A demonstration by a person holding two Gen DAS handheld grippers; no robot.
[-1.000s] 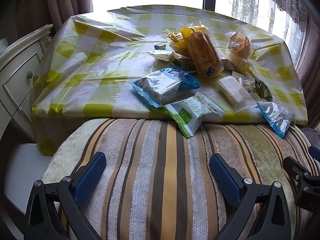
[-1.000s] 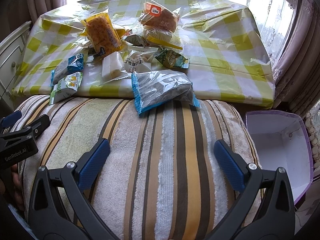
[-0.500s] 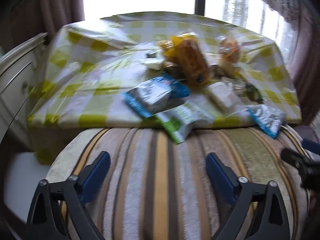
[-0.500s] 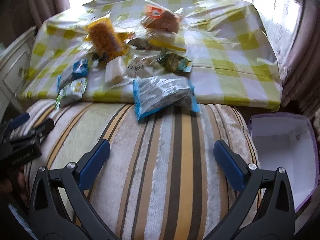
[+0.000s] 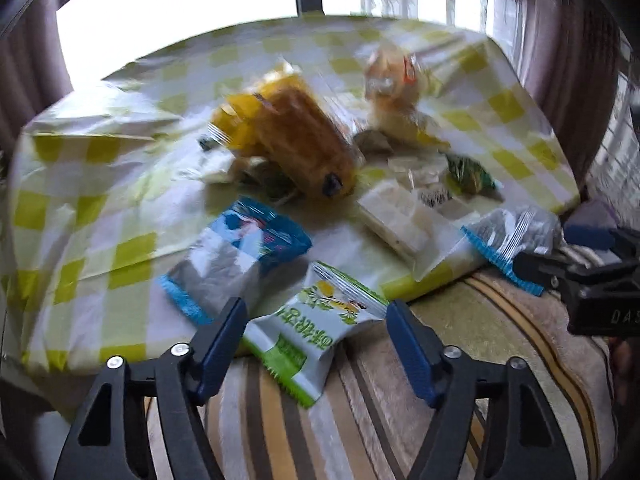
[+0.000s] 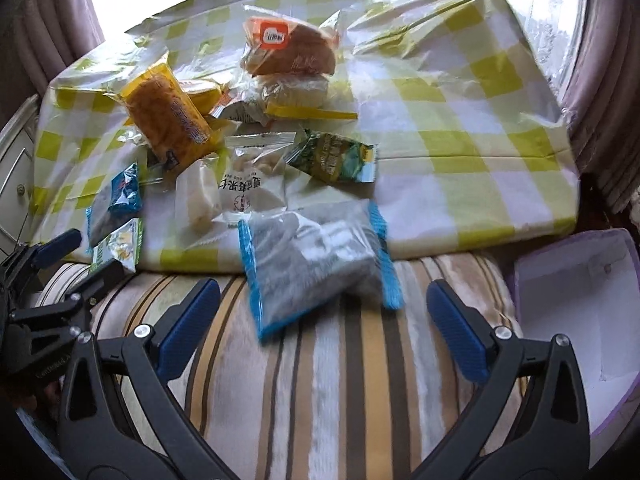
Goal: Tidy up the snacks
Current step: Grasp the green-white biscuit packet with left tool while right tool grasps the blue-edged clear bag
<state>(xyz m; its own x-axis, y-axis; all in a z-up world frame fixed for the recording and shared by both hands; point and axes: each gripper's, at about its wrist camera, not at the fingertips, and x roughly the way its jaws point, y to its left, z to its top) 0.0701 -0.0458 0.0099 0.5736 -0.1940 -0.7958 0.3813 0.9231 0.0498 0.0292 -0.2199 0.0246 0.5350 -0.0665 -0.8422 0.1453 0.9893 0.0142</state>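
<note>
Several wrapped snacks lie in a pile on a yellow-checked tablecloth. My left gripper is open, its fingers on either side of a green and white snack packet at the table's near edge. A blue-edged packet lies just left of it. My right gripper is open just short of a clear blue-edged packet that hangs over the table edge onto the striped cushion. A yellow cake pack and a bun pack lie farther back.
An open white box with a purple rim stands at the right below the table. A white drawer cabinet stands at the left. The right gripper shows at the right edge of the left wrist view. Curtains and a bright window lie behind.
Both grippers have moved forward toward the table. The left one has swung right and now straddles the green packet. The right one has closed in on the blue-edged packet.
</note>
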